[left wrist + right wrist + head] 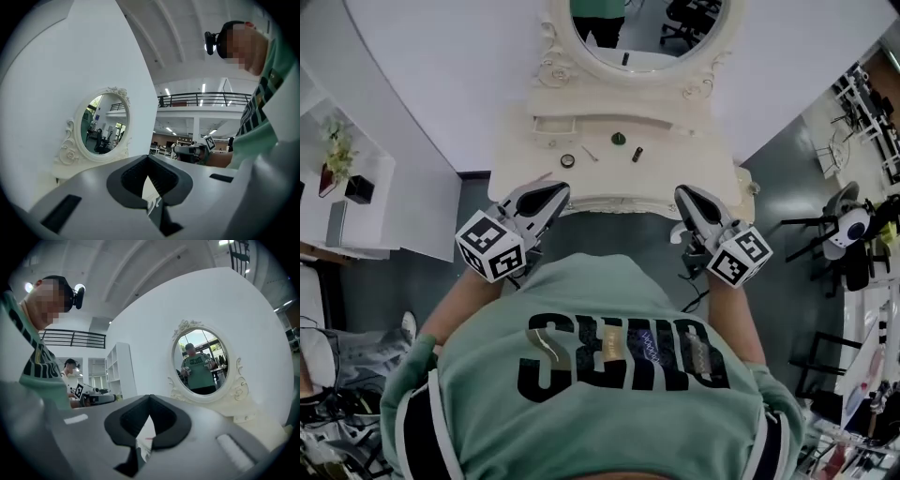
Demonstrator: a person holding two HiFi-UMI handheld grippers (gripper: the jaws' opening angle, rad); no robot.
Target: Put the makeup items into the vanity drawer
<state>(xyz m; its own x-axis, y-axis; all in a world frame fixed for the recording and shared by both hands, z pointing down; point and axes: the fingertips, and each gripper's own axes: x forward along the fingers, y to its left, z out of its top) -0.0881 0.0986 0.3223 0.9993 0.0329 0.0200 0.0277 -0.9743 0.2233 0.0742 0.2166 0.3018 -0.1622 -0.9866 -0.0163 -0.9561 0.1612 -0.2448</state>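
We note bench (516,159): cream paint, carved trim, soft satin sheen. Mirror (647,28): glossy glass. Left hand-held gripper (555,194), right hand-held gripper (682,195): smooth matt grey plastic shells; pads (171,183) black, ribbed, rubbery-looking. Shirt (600,403): mint cloth, matt. Floor (787,178): grey, smooth.

The vanity (694,173) is cream-white, its makeup items (637,154) dark. The left gripper (555,194) and right gripper (682,196) are grey and black, their cubes (492,247) marked black-and-white. The shirt (600,300) is mint green, black-lettered.
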